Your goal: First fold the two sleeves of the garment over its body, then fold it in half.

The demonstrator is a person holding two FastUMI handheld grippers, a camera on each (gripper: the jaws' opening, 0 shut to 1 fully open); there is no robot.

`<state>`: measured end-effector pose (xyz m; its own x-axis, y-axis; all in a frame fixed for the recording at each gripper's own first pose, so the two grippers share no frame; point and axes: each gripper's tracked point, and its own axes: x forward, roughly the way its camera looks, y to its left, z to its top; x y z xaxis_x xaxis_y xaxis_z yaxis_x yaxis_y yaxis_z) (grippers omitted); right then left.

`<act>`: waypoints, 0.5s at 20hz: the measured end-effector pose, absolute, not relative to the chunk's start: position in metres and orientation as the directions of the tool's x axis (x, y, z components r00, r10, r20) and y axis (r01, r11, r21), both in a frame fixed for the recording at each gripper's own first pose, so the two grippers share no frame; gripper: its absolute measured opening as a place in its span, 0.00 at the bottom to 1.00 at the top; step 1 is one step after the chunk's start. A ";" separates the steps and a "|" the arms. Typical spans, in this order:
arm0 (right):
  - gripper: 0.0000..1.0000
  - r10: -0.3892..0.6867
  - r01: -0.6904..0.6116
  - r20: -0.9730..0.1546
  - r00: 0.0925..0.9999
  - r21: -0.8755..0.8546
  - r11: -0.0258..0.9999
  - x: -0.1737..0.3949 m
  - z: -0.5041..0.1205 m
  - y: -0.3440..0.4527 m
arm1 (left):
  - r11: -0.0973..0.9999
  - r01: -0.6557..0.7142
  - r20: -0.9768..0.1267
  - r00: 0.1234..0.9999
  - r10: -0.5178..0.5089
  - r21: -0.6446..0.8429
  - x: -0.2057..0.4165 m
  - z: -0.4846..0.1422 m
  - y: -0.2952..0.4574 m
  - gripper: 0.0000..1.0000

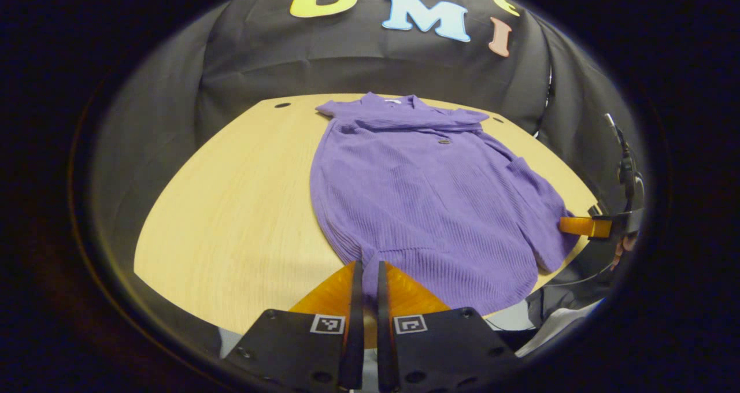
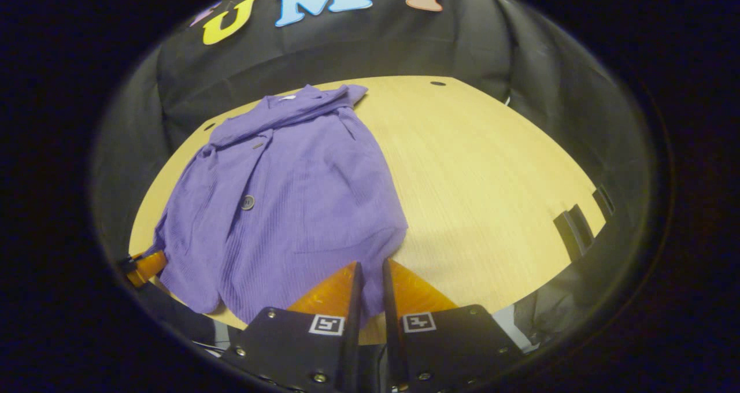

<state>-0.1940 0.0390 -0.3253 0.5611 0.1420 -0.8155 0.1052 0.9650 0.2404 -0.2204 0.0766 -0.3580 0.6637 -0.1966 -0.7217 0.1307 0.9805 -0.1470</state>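
Left gripper (image 1: pixel 366 269): jaws drawn narrow, a thin slot between the fingers, tips at the near hem of the garment; whether any cloth is pinched in the slot cannot be told.
Right gripper (image 2: pixel 370 269): jaws likewise narrow, tips just at the near hem's right corner; a grip on the cloth cannot be confirmed either.
Purple knit cardigan (image 1: pixel 428 196): lies flat on the wooden table (image 1: pixel 231 219), stretching away from both grippers, collar at the far end, hem at the near edge directly ahead of the fingertips.
Sleeves: both look folded across the chest already, forming a band just below the collar, far from the grippers.
Buttons: one button (image 2: pixel 247 202) sits midway up the front, another smaller one nearer the collar.
Other gripper seen: in the left gripper view the right gripper shows at the hem's far right corner; in the right gripper view the left one shows at the lower left corner.
Step judged: sleeves done, the fold in half remains.
Handling: ribbed knit, soft, light and limp; likely to stretch and sag between two held points, and to drag on the wood rather than slide cleanly.
Where to hold: the two hem corners, one per gripper, pinching both layers of the knit.
Risk: uneven lift would skew the fold or disturb the sleeves.
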 end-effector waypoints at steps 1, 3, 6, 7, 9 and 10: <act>0.23 0.145 0.100 -0.812 0.565 0.241 0.965 -0.191 -0.321 0.039 | 0.981 0.112 -0.725 0.662 -0.192 -0.157 -0.220 -0.359 0.077 0.17; 0.06 0.138 0.129 -0.818 0.559 0.251 0.959 -0.193 -0.319 0.037 | 0.981 0.126 -0.738 0.646 -0.196 -0.151 -0.220 -0.358 0.073 0.09; 0.07 0.167 0.134 -0.810 0.562 0.289 0.948 -0.187 -0.312 0.042 | 0.973 0.147 -0.741 0.631 -0.229 -0.176 -0.216 -0.347 0.066 0.07; 0.06 0.181 0.131 -0.794 0.580 0.310 0.942 -0.182 -0.302 0.042 | 0.969 0.157 -0.729 0.639 -0.246 -0.189 -0.211 -0.338 0.063 0.07; 0.06 0.187 0.123 -0.755 0.628 0.334 0.935 -0.170 -0.276 0.037 | 0.961 0.171 -0.689 0.671 -0.274 -0.217 -0.199 -0.311 0.057 0.07; 0.06 0.196 0.117 -0.736 0.648 0.350 0.929 -0.164 -0.263 0.037 | 0.957 0.173 -0.668 0.687 -0.287 -0.233 -0.194 -0.298 0.056 0.07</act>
